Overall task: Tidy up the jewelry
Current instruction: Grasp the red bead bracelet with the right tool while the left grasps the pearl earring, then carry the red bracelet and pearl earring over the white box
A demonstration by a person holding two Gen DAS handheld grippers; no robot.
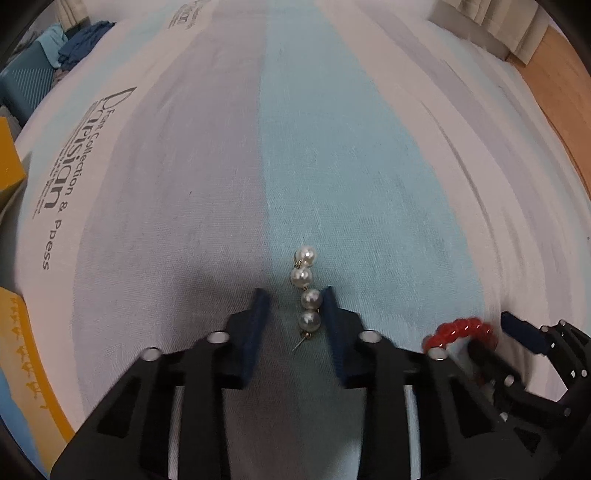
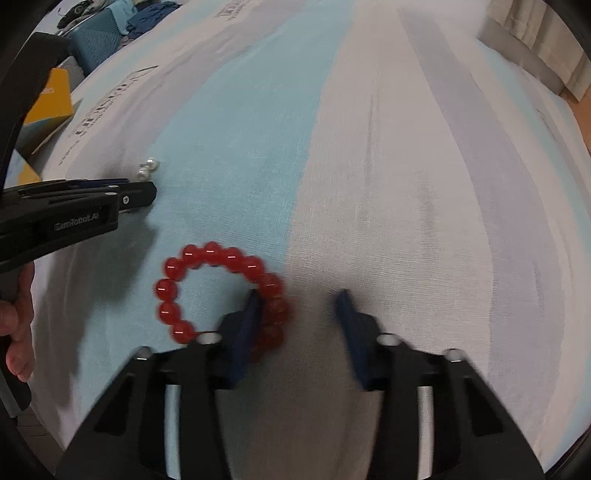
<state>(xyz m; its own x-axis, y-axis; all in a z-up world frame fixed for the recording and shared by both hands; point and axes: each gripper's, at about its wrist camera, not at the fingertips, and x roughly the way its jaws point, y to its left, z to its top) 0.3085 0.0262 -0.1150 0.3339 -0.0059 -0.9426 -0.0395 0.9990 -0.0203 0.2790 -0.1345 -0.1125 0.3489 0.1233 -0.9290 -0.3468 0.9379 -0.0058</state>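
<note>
Nearest in my left wrist view, the left gripper (image 1: 295, 295) is spread, its two blue pads standing either side of the pearl earring (image 1: 306, 293). The earring is a straight drop of four white pearls with a thin metal pin at its near end. It lies flat on the bedsheet (image 1: 332, 166), on the light blue stripe. The lower two pearls sit between the pads, close against the right-hand pad; I cannot tell whether that pad touches them. The upper two pearls lie beyond the fingertips.

In my right wrist view, the right gripper (image 2: 301, 295) is also spread and holds nothing. The red bead bracelet (image 2: 221, 291) lies flat on the sheet as a closed ring, across the edge of the blue stripe. The left-hand blue pad comes down inside the ring, against its right side, so that side of the bracelet falls between the two pads. The beads there are blurred, and I cannot confirm contact.

The bracelet and the earring are near each other but apart, the bracelet to the right of the earring.

Further out, the sheet carries broad blue, grey and white stripes with printed grey lettering (image 1: 55, 177) along its left side. At the left edge I see a yellow box (image 2: 50, 98), and beyond it a teal suitcase (image 2: 98, 40) with dark blue clothing (image 1: 83, 44) beside it. At the far right, curtains (image 1: 517, 22) hang over a wooden floor (image 1: 557, 77).
</note>
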